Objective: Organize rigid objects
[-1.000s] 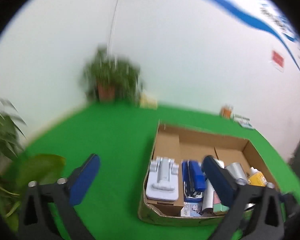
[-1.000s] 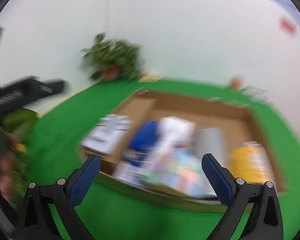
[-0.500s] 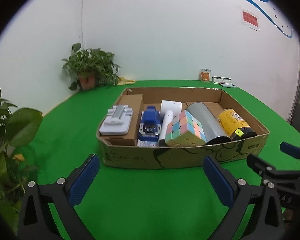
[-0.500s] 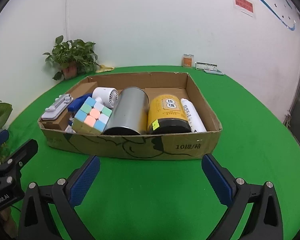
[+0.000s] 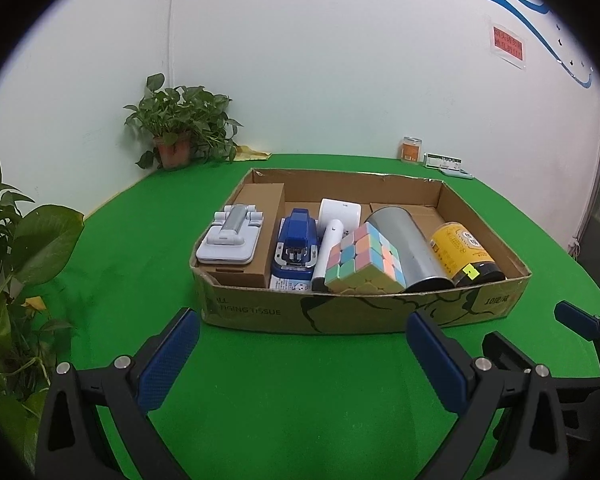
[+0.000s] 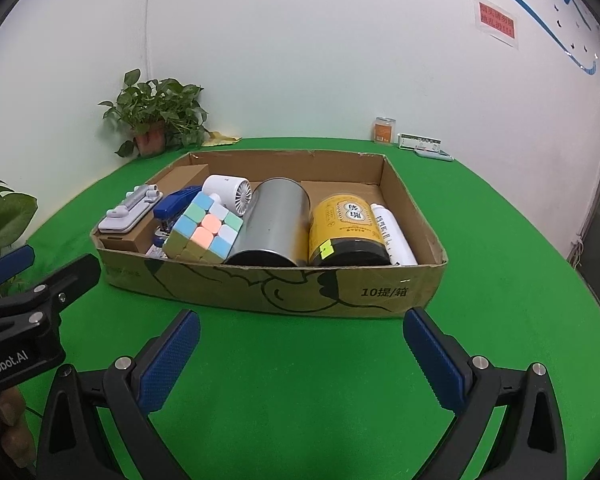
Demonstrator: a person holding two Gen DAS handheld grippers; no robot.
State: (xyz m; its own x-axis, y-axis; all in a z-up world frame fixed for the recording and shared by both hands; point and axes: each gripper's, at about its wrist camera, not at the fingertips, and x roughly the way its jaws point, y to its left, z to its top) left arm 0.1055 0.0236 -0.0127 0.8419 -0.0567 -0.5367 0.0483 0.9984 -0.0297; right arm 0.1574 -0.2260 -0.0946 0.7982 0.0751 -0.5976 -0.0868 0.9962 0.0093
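items packed side by side in shallow brown cardboard box (image 6: 204,294) on green counter (image 6: 300,380), pastel puzzle cube (image 6: 204,230) wedged against silver cylindrical tin (image 6: 274,220), likely to stop rolling. left gripper (image 5: 300,356) and right gripper (image 6: 300,352) short of box, jaws spread, empty.

A pastel-checkered cube (image 6: 204,232) sits by a yellow-labelled jar (image 6: 346,226) (black base) on green cloth (image 6: 300,380).
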